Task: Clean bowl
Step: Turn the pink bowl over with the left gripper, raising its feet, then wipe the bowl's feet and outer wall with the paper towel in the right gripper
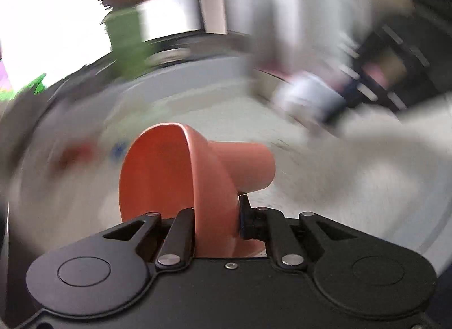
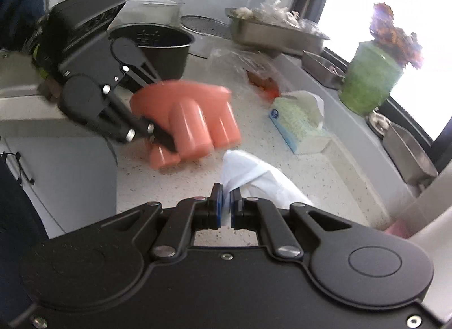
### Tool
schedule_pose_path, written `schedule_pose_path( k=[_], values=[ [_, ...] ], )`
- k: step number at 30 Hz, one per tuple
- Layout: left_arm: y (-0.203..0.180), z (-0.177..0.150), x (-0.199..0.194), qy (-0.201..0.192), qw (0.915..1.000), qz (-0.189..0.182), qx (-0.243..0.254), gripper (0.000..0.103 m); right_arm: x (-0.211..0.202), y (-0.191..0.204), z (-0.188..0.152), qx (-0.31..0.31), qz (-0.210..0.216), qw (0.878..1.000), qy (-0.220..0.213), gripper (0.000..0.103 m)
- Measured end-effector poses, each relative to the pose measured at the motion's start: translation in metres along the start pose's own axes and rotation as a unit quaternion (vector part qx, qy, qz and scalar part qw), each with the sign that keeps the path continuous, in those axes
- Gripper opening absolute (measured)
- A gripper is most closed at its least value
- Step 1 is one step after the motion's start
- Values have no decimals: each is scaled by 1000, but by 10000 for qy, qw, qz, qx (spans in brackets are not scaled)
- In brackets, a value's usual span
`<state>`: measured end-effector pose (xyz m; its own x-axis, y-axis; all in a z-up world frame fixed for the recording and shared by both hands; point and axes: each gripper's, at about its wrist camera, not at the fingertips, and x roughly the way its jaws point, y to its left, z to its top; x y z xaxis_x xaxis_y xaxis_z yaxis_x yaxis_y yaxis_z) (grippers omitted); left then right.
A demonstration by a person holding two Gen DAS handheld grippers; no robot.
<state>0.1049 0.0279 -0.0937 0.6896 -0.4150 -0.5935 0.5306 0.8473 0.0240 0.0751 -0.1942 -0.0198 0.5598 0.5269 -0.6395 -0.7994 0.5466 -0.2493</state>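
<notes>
A salmon-orange bowl (image 1: 158,176) with stubby round legs is held on edge. My left gripper (image 1: 215,213) is shut on the bowl's rim, one finger inside and one outside. The right wrist view shows the same bowl (image 2: 192,114), motion-blurred, above the speckled counter (image 2: 333,184), legs facing the camera, with the left gripper (image 2: 158,135) clamped on its lower left edge. My right gripper (image 2: 226,197) is shut on a crumpled white tissue (image 2: 254,176) that sticks out ahead and to the right of its blue pads. The tissue is just below and right of the bowl and does not touch it.
A tissue pack (image 2: 296,119) lies on the counter to the right. Behind the bowl stand a black pot (image 2: 161,43) and a steel tray (image 2: 271,32) of bagged items. A green vase (image 2: 367,80) and another steel container (image 2: 406,151) line the window edge. The left wrist view is heavily blurred.
</notes>
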Motion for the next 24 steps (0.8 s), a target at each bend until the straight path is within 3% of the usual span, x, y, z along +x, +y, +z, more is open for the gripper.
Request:
schedule_pose_path(
  k=[5, 13, 18, 24],
  values=[
    [9, -17, -5, 95, 9967, -32, -812, 13, 9, 17, 29, -646, 370, 9972, -93, 5],
    [-13, -12, -15, 84, 9982, -134, -571, 10, 33, 59, 84, -2044, 1180, 9713, -303, 5],
    [-19, -13, -36, -77, 9989, -189, -417, 9, 51, 42, 102, -1975, 1088, 9737, -331, 5],
    [-29, -22, -66, -226, 9979, -309, -528, 9, 81, 4, 107, -1254, 923, 9877, -167, 5]
  ],
)
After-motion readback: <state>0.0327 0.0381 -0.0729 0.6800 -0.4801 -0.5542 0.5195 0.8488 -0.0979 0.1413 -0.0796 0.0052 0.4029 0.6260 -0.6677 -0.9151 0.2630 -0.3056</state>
